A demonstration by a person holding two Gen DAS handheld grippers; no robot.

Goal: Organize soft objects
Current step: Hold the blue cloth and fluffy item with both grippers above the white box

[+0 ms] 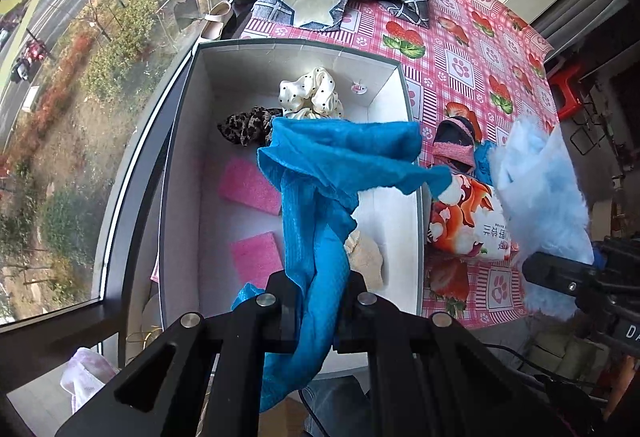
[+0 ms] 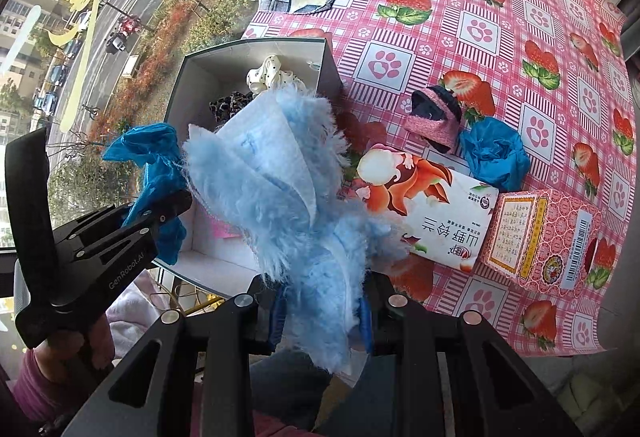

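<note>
Left claw (image 1: 316, 293) is clamped on the teal cloth (image 1: 344, 165). Cloth runs up from between the fingers and hangs over the open white box (image 1: 388, 205), draped across its middle. Right claw (image 2: 322, 311) is gripping the fluffy light-blue fabric (image 2: 280, 173), pads pressed into the pile; it bunches up and blocks most of that view. In the left view the same fluffy piece shows at the right edge, outside the box and above the surface.

Box contents: white polka-dot scrunchie (image 1: 310, 93) and leopard scrunchie (image 1: 244, 127) at the far end, touching each other. Two pink sponges (image 1: 250, 185) on the floor along the left side, apart from each other. A beige soft item (image 1: 366, 257) near the right wall, partly hidden by the cloth.

On the surface, strawberry-and-paw tablecloth (image 2: 500, 49): a tissue pack (image 2: 436, 213) just beside the box, a pink carton (image 2: 548, 241) touching the pack's right end, a crumpled blue piece (image 2: 494, 153) behind them, a pink-and-black soft item (image 2: 434, 117) next to that. Grey grid-pattern fabric with a star patch (image 1: 316, 1) sits at the far edge, well apart from the box.

Box sits at the window side of the surface.
</note>
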